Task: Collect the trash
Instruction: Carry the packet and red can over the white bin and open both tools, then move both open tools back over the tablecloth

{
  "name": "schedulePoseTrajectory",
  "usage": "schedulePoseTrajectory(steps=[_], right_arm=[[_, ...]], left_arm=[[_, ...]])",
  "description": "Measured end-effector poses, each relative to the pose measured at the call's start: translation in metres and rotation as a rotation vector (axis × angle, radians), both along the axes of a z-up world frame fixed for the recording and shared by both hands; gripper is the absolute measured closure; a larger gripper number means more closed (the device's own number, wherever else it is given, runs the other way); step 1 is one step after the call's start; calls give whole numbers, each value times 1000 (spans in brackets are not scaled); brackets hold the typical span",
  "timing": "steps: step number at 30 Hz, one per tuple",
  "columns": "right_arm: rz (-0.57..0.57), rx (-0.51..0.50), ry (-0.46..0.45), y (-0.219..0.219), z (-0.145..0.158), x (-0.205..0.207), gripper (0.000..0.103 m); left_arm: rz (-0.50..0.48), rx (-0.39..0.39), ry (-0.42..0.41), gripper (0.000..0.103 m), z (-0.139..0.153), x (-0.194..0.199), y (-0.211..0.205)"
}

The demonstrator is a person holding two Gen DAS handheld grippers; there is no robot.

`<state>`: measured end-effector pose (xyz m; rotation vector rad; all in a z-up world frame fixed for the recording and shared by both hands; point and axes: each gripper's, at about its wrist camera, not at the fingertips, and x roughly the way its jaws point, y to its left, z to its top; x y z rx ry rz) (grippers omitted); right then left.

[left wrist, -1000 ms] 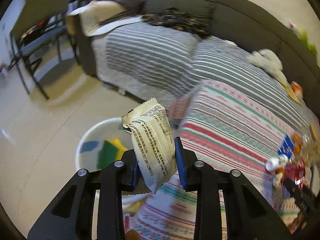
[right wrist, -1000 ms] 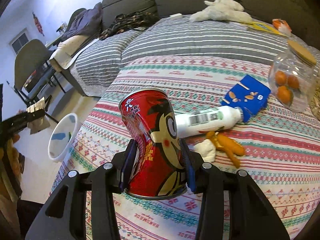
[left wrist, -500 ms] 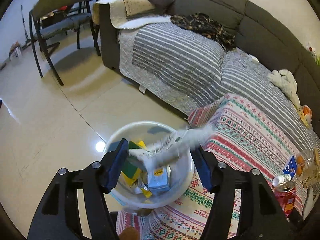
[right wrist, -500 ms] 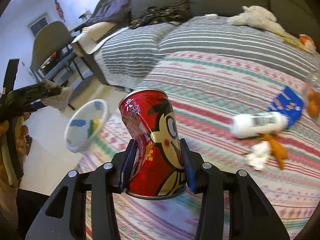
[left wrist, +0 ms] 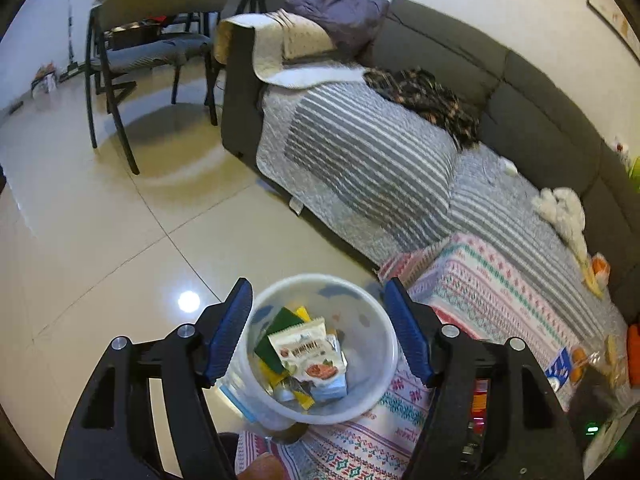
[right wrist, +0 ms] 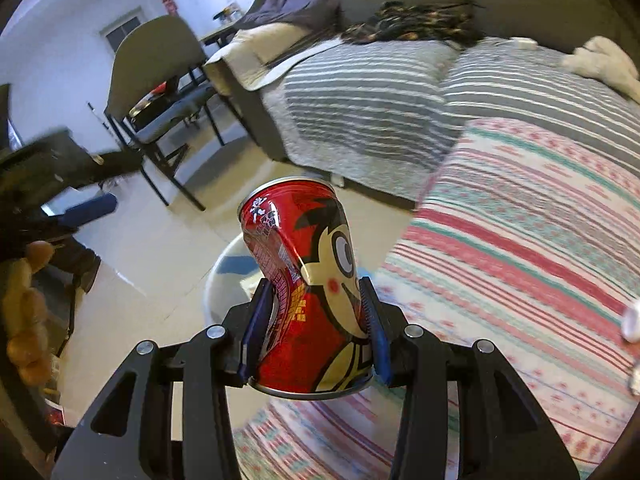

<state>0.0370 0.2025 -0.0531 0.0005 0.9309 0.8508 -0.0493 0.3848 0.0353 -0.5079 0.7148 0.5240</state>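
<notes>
Left tongs (left wrist: 319, 330) now spread wide w/ nothing between the blue pads; 1 s ago they pinched a cream snack wrapper, half a sec ago it was a blur dropping out. That snack wrapper (left wrist: 306, 354) now lies inside the white trash bin (left wrist: 376, 384), on top of a green packet, yellow bits and a pale blue carton. Bin stands on the tiled floor (left wrist: 100, 240), right against the edge of the patterned blanket (left wrist: 500, 292). Right tongs (right wrist: 312, 320) clamped on the dented red cartoon can (right wrist: 308, 300), same grip as before, but the can has swung from over the blanket to over the floor by the bin. Left view alone shows the bin contents, plus a sliver of the can low right, behind its own finger. Right view shows only part of the bin rim (right wrist: 224, 260) behind the can, contents hidden; it also shows the other tool as a dark blur at far left, and the grey chair (right wrist: 156, 60) closer up.
</notes>
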Motion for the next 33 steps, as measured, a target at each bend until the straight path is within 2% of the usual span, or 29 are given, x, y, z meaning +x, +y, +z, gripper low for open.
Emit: schedulePoseTrajectory(steps=[8,11,13,16,20,26,30,33], right_arm=[[43,-5,8,60,-6,2,58],[32,-11,-15,72,-1,1,37],[16,-15,-26,73,3,2,30],[-13,-32,-34,66,5,3,24],[-62,-79,-63,48,8,8,22],[-169,-123,-106,5,20,17,12],[-254,-156,-126,-30,28,24,10],[-313,-185,-145,-60,33,28,8]], left_arm=[[48,-20,-28,35,6,-7,17],[56,-14,-33,35,8,-9,18],[58,-9,-33,35,9,-10,18],[48,-13,-32,34,8,-9,15],[31,-6,-31,33,9,-6,7],[-26,20,1,28,6,9,-18],[-68,63,27,15,3,23,-45],[-118,98,45,14,-1,33,-69]])
